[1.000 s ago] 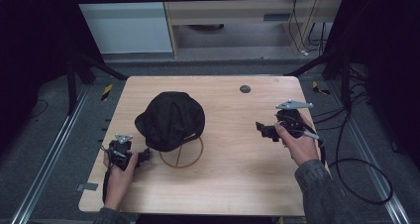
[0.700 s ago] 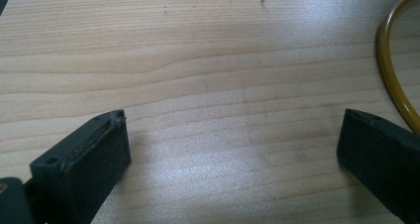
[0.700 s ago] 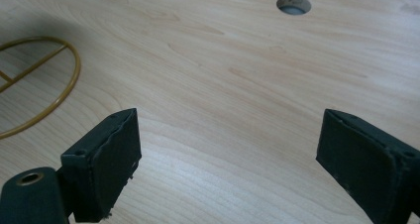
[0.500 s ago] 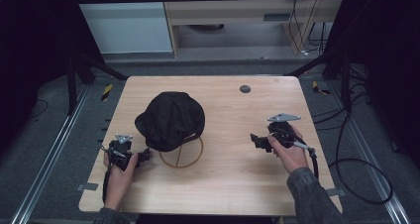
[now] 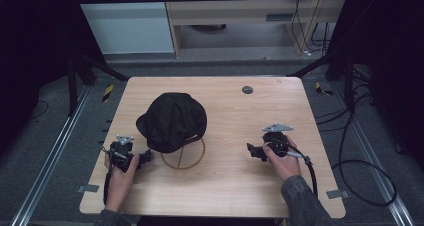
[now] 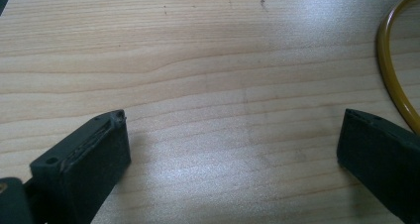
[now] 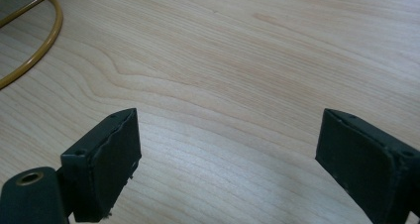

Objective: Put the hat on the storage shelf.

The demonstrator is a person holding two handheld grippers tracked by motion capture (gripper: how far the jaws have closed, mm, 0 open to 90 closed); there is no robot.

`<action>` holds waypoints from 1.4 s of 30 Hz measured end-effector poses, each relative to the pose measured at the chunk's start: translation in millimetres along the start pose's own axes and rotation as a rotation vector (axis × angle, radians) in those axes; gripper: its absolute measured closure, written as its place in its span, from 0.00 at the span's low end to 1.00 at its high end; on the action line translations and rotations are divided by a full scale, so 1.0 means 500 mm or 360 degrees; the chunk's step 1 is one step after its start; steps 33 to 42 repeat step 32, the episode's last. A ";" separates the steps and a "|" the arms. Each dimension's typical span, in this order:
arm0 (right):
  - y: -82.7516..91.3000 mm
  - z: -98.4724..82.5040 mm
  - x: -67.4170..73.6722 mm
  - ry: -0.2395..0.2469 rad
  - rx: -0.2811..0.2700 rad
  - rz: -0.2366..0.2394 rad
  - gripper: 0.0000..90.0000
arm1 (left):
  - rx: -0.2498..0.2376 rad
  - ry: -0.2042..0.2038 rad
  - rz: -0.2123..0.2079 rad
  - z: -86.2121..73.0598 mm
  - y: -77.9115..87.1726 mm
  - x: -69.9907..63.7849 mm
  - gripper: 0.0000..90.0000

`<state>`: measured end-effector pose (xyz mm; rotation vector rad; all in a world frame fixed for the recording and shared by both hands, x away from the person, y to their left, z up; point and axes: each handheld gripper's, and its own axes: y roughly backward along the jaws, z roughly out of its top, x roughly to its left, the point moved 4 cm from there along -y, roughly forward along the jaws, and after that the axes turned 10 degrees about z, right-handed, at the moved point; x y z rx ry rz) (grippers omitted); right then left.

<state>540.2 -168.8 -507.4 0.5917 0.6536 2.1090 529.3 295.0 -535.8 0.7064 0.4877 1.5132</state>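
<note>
A black cap [image 5: 172, 120] rests on a stand whose yellow-brown ring base [image 5: 183, 155] lies on the wooden table [image 5: 225, 186]. My left gripper [image 5: 146, 157] sits low on the table just left of the ring, open, jaws wide with bare wood between them; the ring's edge [image 6: 393, 75] curves past its right jaw. My right gripper [image 5: 251, 151] lies right of centre, pointing left toward the ring, open with nothing between its jaws [image 7: 225, 159]. The ring [image 7: 37, 45] shows at the top left of the right gripper view.
A small dark round disc [image 5: 247, 90] lies near the table's far edge. Black frame bars and cables surround the table; a cable [image 5: 350, 181] loops on the floor at the right.
The right hand has brought its gripper down and toward the near side, settling lower on the table. The left gripper and the cap have not moved.
</note>
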 end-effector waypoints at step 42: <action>-0.075 -0.030 0.043 0.0009 0.0061 -0.0140 0.05 | 0.0000 0.0000 0.0002 0.000 0.000 0.000 0.00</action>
